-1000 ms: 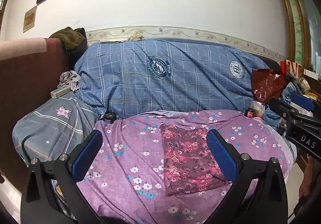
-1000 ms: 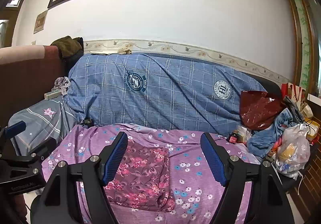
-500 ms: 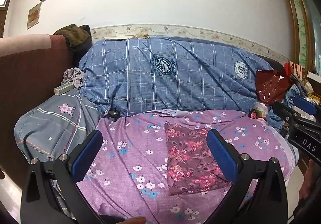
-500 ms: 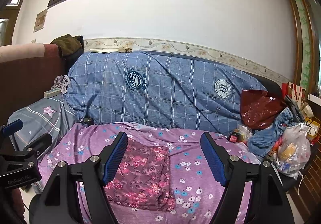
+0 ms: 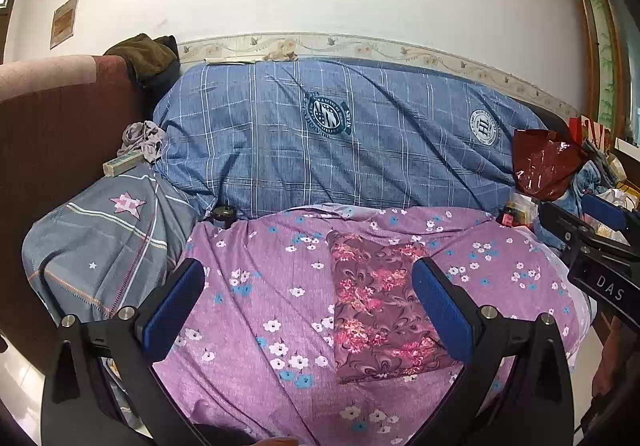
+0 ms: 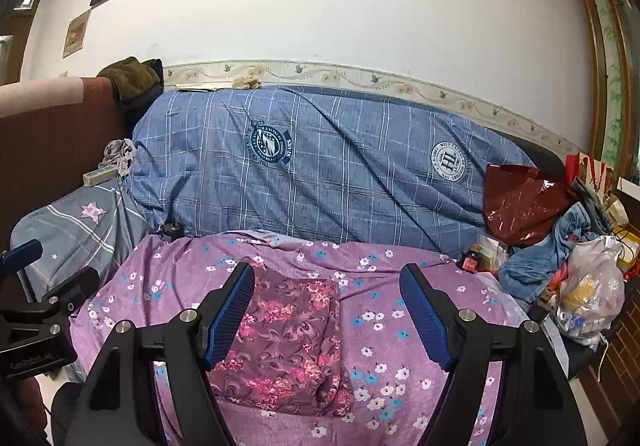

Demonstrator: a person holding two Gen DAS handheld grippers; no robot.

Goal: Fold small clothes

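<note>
A small maroon garment with pink flowers (image 5: 380, 306) lies folded flat on the purple floral sheet (image 5: 260, 286) of the sofa; it also shows in the right wrist view (image 6: 288, 342). My left gripper (image 5: 308, 306) is open and empty, held above the sheet with the garment by its right finger. My right gripper (image 6: 328, 318) is open and empty, above the garment's right edge. The right gripper shows at the right edge of the left wrist view (image 5: 592, 242), and the left gripper at the left edge of the right wrist view (image 6: 36, 310).
A blue checked quilt (image 5: 340, 138) covers the sofa back. A grey star-print pillow (image 5: 100, 238) lies at the left by the brown armrest (image 5: 52, 134). A red plastic bag (image 6: 520, 202), blue clothes (image 6: 540, 258) and a white bag (image 6: 592, 298) crowd the right end.
Both grippers have drawn back and risen slightly from the sofa. The folded garment has not moved and both grippers stay open.
</note>
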